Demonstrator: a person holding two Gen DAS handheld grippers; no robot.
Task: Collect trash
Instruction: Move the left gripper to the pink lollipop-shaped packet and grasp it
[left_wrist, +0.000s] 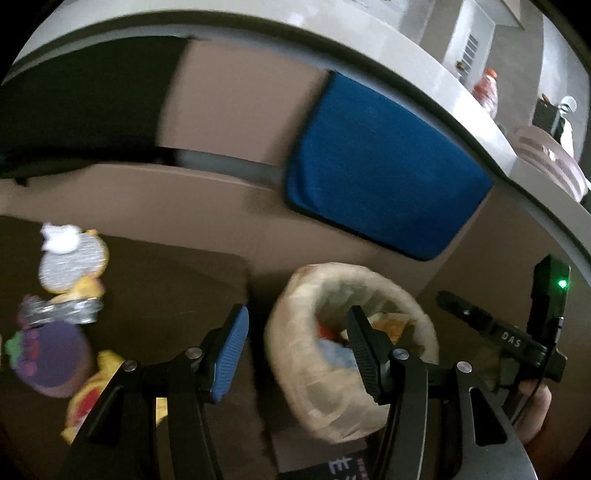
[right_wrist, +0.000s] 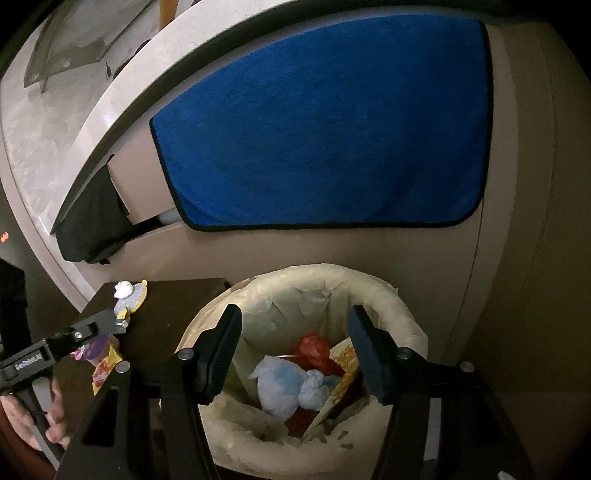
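Observation:
A round bin with a cream liner (right_wrist: 388, 295) stands on the floor against a beige cabinet. In it lie a blue-white knotted bag (right_wrist: 280, 384), a red bag (right_wrist: 314, 347) and a yellow printed carton (right_wrist: 345, 369). My right gripper (right_wrist: 294, 317) hangs open over the bin with nothing between its fingers. My left gripper (left_wrist: 298, 317) is open and empty too, at the bin's (left_wrist: 288, 332) left rim. On the dark brown table (left_wrist: 166, 288) to the left lie a white tissue (left_wrist: 59, 238), a foil lid (left_wrist: 68, 267), crumpled foil (left_wrist: 59, 312), a purple cup (left_wrist: 51, 358) and a yellow wrapper (left_wrist: 96, 391).
A blue towel (right_wrist: 332, 129) and a black cloth (right_wrist: 92, 225) hang down the cabinet front under a pale stone counter (right_wrist: 44, 110). On the counter stand an orange-capped bottle (left_wrist: 487, 92) and stacked pinkish bowls (left_wrist: 546, 155). A hand (right_wrist: 22, 417) holds the left gripper's handle.

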